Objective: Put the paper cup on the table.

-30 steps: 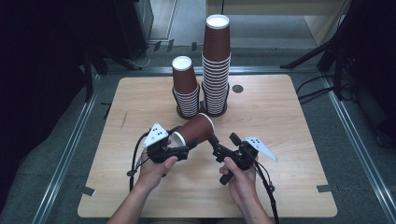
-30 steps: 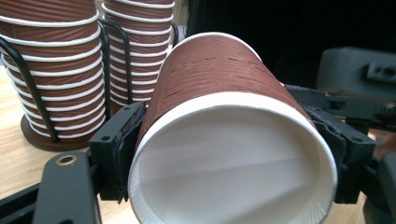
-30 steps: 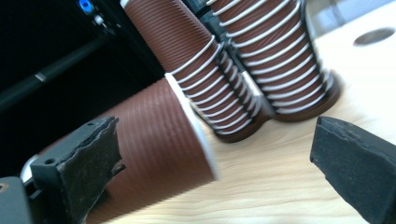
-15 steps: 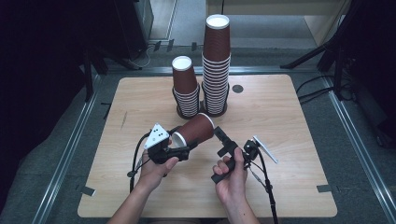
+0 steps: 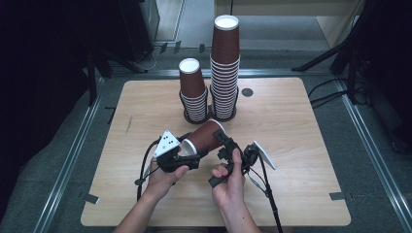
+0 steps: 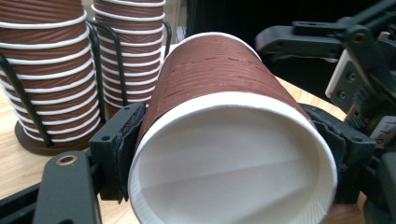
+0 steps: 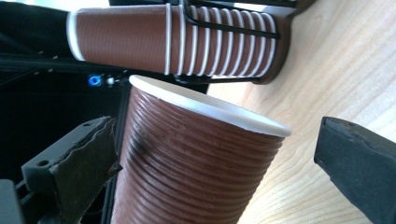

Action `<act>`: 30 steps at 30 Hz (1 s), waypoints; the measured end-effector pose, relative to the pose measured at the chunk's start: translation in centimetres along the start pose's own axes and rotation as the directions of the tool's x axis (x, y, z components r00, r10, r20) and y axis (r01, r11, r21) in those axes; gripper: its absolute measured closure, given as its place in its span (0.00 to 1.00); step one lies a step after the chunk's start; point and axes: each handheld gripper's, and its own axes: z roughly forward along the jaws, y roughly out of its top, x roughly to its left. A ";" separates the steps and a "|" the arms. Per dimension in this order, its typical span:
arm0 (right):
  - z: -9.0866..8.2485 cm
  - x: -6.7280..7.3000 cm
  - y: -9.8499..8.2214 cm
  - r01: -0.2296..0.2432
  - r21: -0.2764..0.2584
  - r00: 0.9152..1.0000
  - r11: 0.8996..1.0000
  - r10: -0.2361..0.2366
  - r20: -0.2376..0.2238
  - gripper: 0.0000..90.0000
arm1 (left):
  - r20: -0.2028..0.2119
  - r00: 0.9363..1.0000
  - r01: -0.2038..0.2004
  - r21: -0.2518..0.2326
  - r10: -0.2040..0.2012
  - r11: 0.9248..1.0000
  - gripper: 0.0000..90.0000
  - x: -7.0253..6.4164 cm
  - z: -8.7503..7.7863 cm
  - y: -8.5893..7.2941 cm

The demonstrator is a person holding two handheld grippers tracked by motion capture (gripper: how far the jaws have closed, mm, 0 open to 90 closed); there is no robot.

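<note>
Left gripper [image 5: 194,154] clamped on an empty brown ribbed paper cup [image 5: 204,138]; right gripper [image 5: 224,141] jaws apart around its base; two cup stacks [image 5: 224,77] far behind.

Two stacks of brown paper cups stand on the table [image 5: 291,145]: a taller stack [image 5: 225,68] and a shorter stack [image 5: 194,92] beside it. One single cup [image 5: 206,137] lies nearer, apart from them.

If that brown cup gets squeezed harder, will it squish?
Probably. The cup looks like thin ribbed paper, held on its side by the left gripper, so it is likely light and easily dented. Set down sideways, it would likely roll.
</note>
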 end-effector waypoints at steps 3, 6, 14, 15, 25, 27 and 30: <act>0.5 0.2 -0.2 -0.018 0.016 1.000 1.000 0.018 -0.003 0.00 | 0.006 1.000 -0.007 0.002 0.007 1.000 0.24 -0.2 0.1 0.0; 0.9 0.3 -0.3 -0.025 0.022 1.000 0.999 0.025 -0.003 0.00 | 0.011 1.000 -0.012 0.000 0.012 1.000 0.24 -0.5 0.1 0.0; 1.5 0.1 0.3 -0.058 0.045 0.997 0.997 0.060 -0.039 0.00 | 0.055 0.998 -0.024 0.022 0.023 0.999 0.24 -0.8 0.4 -0.2; 1.6 0.0 0.3 -0.067 0.054 0.996 0.996 0.070 -0.052 0.02 | 0.050 0.998 -0.029 0.022 0.028 0.999 0.24 -0.8 0.4 -0.2; 1.4 0.0 0.5 -0.006 0.015 0.998 1.000 0.007 -0.066 0.11 | 0.096 0.995 0.012 0.060 -0.018 0.998 0.17 -0.4 0.4 -0.2; 1.1 0.1 0.8 0.018 -0.011 0.997 1.000 -0.019 -0.078 0.12 | 0.099 0.995 0.020 0.071 -0.027 0.997 0.07 -0.3 0.4 -0.2; 0.8 0.3 1.4 0.066 -0.061 0.995 0.996 -0.071 -0.071 0.12 | 0.112 0.993 0.041 0.067 -0.049 0.997 0.01 -0.1 0.3 -0.1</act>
